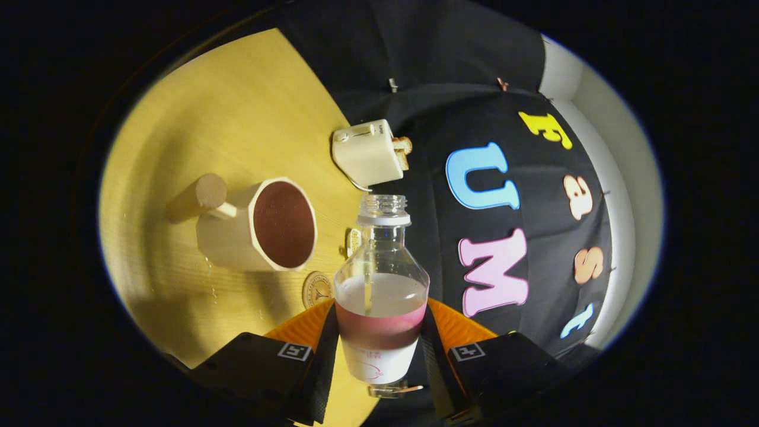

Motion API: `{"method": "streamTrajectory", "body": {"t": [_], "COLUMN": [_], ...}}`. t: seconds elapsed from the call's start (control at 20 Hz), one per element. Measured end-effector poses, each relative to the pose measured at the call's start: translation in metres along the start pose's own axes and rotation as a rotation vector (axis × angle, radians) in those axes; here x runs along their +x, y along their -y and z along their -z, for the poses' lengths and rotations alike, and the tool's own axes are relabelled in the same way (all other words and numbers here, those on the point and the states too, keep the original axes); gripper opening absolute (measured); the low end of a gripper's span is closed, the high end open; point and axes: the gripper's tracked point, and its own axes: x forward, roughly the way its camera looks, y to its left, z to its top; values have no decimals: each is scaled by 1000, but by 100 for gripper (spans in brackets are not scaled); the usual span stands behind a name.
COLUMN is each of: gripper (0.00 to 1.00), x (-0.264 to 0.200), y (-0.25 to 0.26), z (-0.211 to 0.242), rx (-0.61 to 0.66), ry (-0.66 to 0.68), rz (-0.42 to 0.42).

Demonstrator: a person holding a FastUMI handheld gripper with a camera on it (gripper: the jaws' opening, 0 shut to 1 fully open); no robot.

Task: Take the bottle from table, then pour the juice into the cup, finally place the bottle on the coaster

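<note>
My gripper [379, 323] is shut on a clear bottle [381, 279], with both fingers pressing on its labelled lower part. The bottle has no cap and holds pinkish-red juice in its lower half. The view is rolled, so the bottle lies about parallel to the table top. A pale cup [261, 225] with a round wooden handle stands on the table beside the bottle and holds dark red liquid. The bottle's mouth is off to the side of the cup's rim, and no stream shows. A round wooden coaster [317, 289] lies between the cup and my finger.
A cream toaster [369, 153] with a slice of bread stands on the yellow wooden table [237, 107] beyond the bottle's mouth, near the booth's black cloth wall. A small round thing [353, 242] peeks out behind the bottle. A few drops glisten by the cup's base.
</note>
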Motion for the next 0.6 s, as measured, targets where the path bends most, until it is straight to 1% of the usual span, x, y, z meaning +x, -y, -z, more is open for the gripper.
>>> {"method": "streamTrajectory", "body": {"t": [0.15,0.25,0.35,0.4,0.5,0.6], "gripper": [70,70,70,70,71,72], "x": [-2,-1,-4,-4,-3,-3], "y": [-14,-15,-13,-14,-11,5], "z": [-1,-3,0,1,-3,-5], "rx": [280,453,598,673,817,934], "ry": [20,26,19,20,46,86], "rz": [-58,-67,-71,-90,-116,-111]}}
